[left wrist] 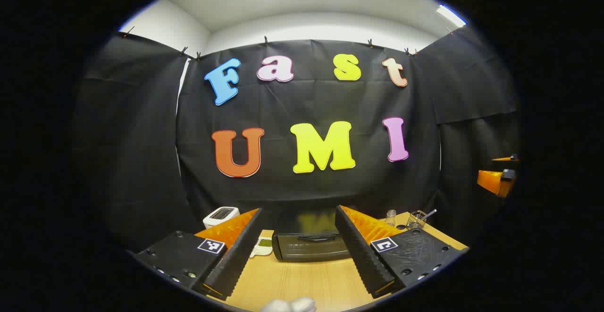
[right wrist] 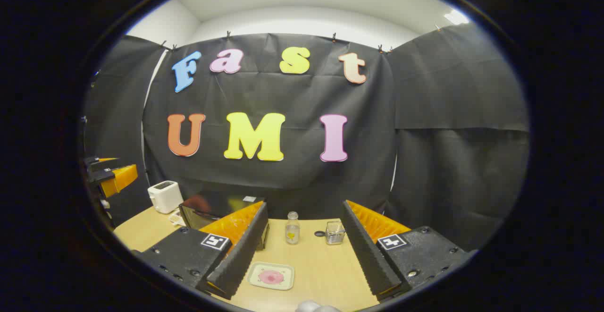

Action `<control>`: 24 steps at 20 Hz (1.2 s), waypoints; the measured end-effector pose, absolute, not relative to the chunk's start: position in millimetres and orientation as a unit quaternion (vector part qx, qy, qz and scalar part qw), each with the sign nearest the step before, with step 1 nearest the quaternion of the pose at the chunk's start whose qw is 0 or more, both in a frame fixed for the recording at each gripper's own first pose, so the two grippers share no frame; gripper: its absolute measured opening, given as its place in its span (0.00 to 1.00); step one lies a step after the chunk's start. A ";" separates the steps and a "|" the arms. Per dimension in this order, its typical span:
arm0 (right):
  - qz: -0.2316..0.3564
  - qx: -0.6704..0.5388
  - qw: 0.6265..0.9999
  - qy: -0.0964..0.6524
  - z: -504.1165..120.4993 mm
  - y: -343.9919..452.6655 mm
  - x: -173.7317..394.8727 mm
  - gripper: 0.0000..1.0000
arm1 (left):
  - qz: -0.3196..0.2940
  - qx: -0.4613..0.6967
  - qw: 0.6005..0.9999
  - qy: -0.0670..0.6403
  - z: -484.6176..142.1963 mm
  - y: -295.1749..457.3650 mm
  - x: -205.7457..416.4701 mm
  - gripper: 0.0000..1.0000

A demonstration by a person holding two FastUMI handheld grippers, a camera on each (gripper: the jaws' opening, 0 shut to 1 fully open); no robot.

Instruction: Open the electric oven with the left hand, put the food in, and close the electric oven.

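We see the oven (right wrist: pixel 214 208) on the worktop (right wrist: pixel 321 269) against the back cloth, the toaster (right wrist: pixel 165 196) to its left. Right of the oven stand a bottle (right wrist: pixel 292 228) and a wire basket (right wrist: pixel 335 232). The food plate (right wrist: pixel 271 275) lies nearer us, before the bottle.

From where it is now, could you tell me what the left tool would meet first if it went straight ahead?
Most likely the electric oven: its closed door sits straight ahead between the open fingers of the left tool, with bare table before it. Depth is hard to judge.
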State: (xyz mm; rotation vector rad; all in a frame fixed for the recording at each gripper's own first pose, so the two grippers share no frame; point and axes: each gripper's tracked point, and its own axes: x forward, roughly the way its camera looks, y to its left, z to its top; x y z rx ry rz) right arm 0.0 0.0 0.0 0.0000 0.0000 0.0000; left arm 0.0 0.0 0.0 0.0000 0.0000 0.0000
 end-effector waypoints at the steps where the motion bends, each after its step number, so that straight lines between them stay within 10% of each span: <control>1: -0.002 -0.003 1.000 0.000 0.0 -0.6 0.7 0.98 | 0.001 0.000 1.000 -0.001 0.4 -0.5 -0.4 0.96; 24: -0.003 -0.009 1.000 0.014 4.9 -17.3 9.0 0.99 | -0.010 -0.010 1.000 0.022 -47.6 -30.3 74.6 0.96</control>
